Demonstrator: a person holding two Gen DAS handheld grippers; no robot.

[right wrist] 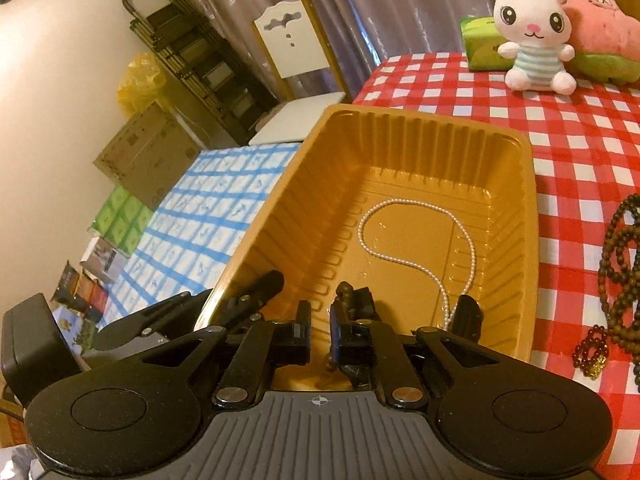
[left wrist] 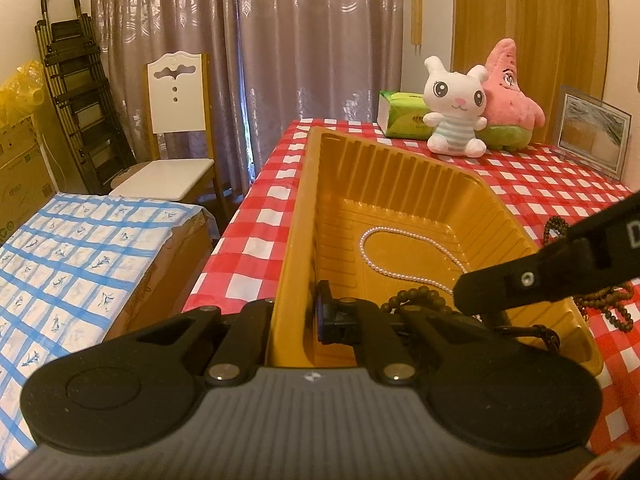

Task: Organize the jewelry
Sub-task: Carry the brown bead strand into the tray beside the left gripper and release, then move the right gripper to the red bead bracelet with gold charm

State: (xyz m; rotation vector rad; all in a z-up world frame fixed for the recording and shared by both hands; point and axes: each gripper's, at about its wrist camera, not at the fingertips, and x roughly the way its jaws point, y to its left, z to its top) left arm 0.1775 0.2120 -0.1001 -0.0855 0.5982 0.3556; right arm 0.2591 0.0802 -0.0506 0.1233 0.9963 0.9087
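A golden plastic tray stands on the red checked tablecloth. A pearl necklace lies looped on its floor. My left gripper is shut on the tray's near left wall, one finger inside and one outside. My right gripper hangs over the tray's near end, and a narrow gap shows between its pads. A string of dark wooden beads runs along its right finger and down into the tray.
More dark bead strings and an amber pendant lie on the cloth right of the tray. Plush toys, a tissue pack and a photo frame stand at the back. A lower surface with a blue checked cloth lies left of the table.
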